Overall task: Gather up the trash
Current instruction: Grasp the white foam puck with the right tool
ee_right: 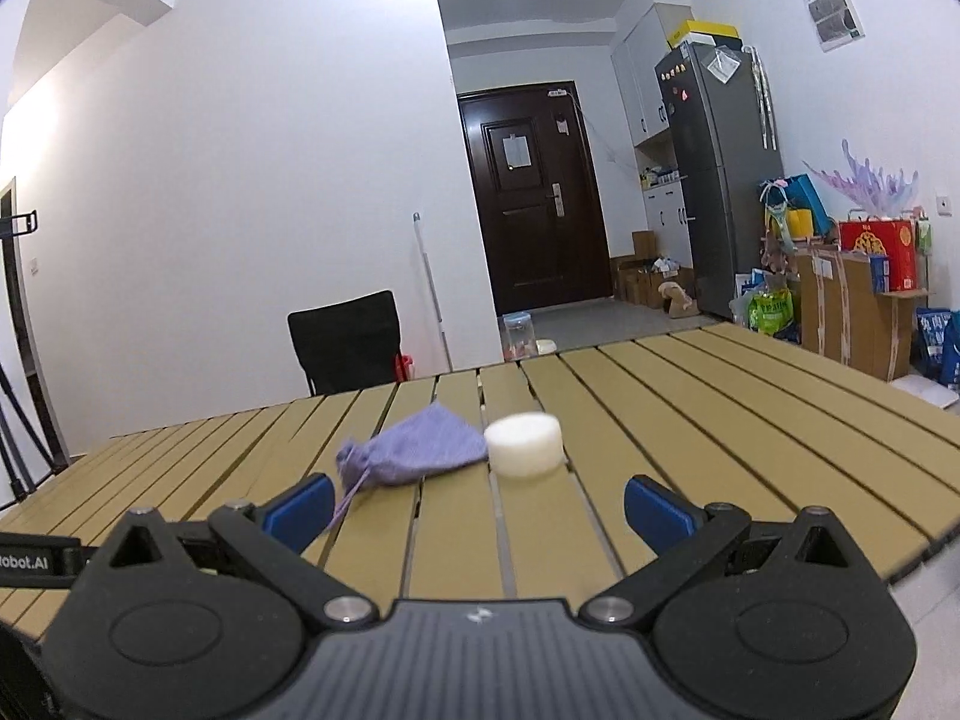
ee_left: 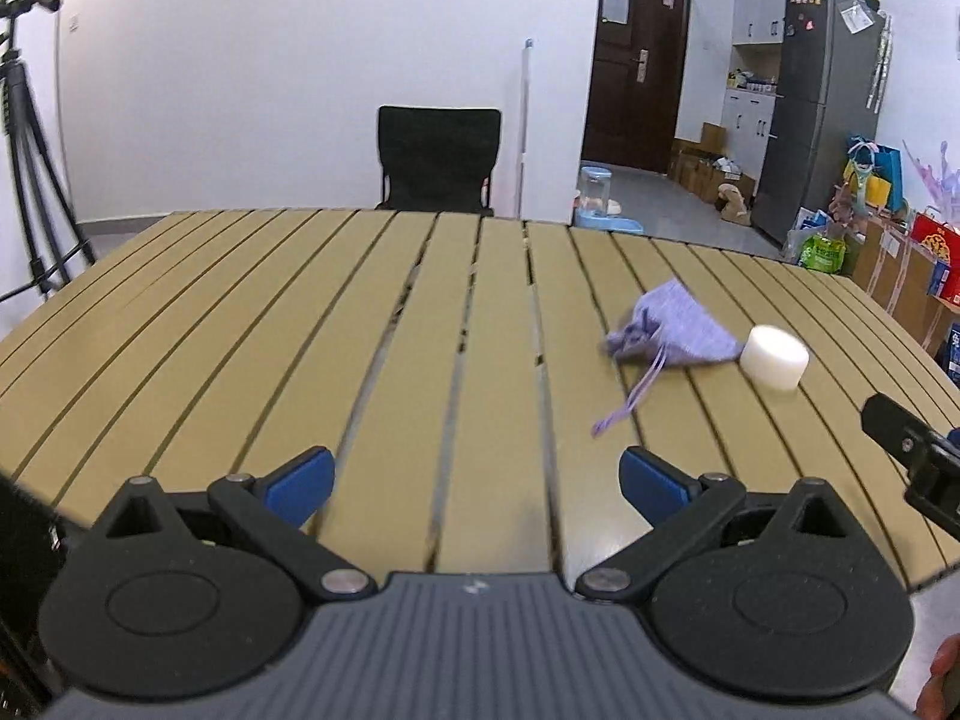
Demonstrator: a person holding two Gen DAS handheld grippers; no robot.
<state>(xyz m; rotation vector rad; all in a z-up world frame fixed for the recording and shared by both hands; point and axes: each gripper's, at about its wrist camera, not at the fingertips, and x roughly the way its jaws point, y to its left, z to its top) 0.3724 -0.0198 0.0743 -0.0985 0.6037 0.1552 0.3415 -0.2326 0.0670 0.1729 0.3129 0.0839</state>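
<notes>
A purple drawstring pouch (ee_left: 672, 333) lies on the slatted wooden table (ee_left: 300, 312), with a white round cylinder (ee_left: 774, 355) touching its right side. My left gripper (ee_left: 477, 489) is open and empty, low over the table's near edge, with the pouch ahead to the right. In the right wrist view my right gripper (ee_right: 477, 507) is open and empty, and the pouch (ee_right: 420, 447) and the cylinder (ee_right: 524, 443) lie just ahead between its fingers. Part of the right gripper (ee_left: 912, 450) shows at the left view's right edge.
A black chair (ee_left: 437, 159) stands behind the table's far edge. A tripod (ee_left: 24, 138) stands at the left. A grey fridge (ee_left: 819, 102), boxes and bags line the right wall. A dark door (ee_right: 537, 198) is at the back.
</notes>
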